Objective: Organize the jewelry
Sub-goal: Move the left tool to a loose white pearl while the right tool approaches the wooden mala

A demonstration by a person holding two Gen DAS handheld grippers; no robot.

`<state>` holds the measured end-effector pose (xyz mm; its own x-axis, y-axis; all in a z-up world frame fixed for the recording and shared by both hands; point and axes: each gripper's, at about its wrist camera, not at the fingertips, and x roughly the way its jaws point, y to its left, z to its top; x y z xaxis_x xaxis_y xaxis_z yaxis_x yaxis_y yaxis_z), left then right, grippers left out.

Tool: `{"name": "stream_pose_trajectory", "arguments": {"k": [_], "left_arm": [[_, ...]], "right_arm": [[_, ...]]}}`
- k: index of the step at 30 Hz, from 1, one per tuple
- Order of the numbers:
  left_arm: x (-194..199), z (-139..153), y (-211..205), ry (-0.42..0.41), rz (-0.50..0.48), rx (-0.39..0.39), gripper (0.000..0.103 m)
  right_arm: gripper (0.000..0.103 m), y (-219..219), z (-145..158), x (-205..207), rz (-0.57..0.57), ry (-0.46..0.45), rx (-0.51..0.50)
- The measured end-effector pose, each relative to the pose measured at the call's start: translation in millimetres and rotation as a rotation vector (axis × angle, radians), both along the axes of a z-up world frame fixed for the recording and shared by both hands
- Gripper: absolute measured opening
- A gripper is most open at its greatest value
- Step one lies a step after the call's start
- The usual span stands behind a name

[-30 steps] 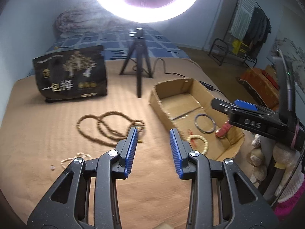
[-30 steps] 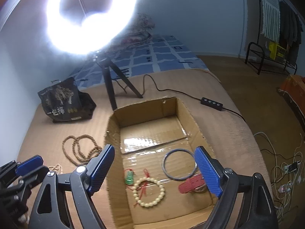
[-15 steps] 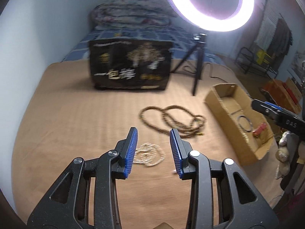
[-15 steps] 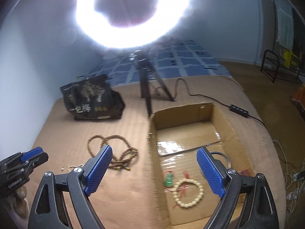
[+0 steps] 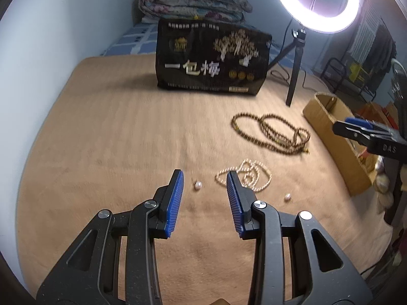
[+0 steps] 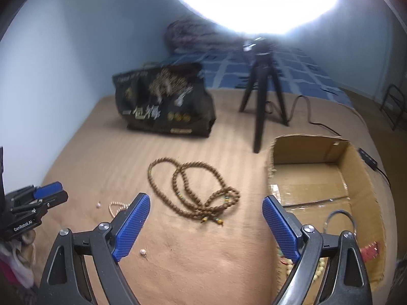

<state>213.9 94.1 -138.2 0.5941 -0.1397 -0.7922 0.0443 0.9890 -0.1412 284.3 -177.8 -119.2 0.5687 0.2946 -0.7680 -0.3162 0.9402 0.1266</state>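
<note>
My left gripper (image 5: 204, 178) is open and empty above the tan blanket, with a small pearl earring (image 5: 198, 185) between its fingertips and a pale pearl necklace (image 5: 245, 176) just right of it. A second pearl earring (image 5: 287, 197) lies further right. A long brown bead necklace (image 5: 273, 133) lies coiled beyond. My right gripper (image 6: 206, 209) is open wide and empty above the brown bead necklace (image 6: 195, 190). The cardboard box (image 6: 356, 167) to its right holds a dark bangle (image 6: 339, 219), a cream bead bracelet (image 6: 316, 273) and a red item (image 6: 370, 247).
A black printed bag (image 5: 212, 59) stands at the back. A ring light on a black tripod (image 6: 262, 101) stands beside the box, its cable (image 6: 318, 124) trailing right. Folded quilts (image 5: 193, 1) lie by the wall. The blanket's edge drops off to the right.
The left gripper swung left from the box and brown beads, ending over the pearl necklace and earring. The right gripper swung left from over the box to above the brown bead necklace.
</note>
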Motion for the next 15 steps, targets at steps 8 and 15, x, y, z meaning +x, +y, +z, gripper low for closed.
{"name": "stream_pose_trajectory", "arguments": {"k": [8, 15], "left_arm": [[6.3, -34.4, -4.4, 0.05, -0.037, 0.011, 0.035], [20.1, -53.5, -6.8, 0.066, -0.046, 0.033, 0.034]], "right_arm": [[0.081, 30.2, -37.2, 12.2, 0.131, 0.082, -0.075], [0.075, 48.3, -59.8, 22.6, 0.183, 0.117, -0.133]]}}
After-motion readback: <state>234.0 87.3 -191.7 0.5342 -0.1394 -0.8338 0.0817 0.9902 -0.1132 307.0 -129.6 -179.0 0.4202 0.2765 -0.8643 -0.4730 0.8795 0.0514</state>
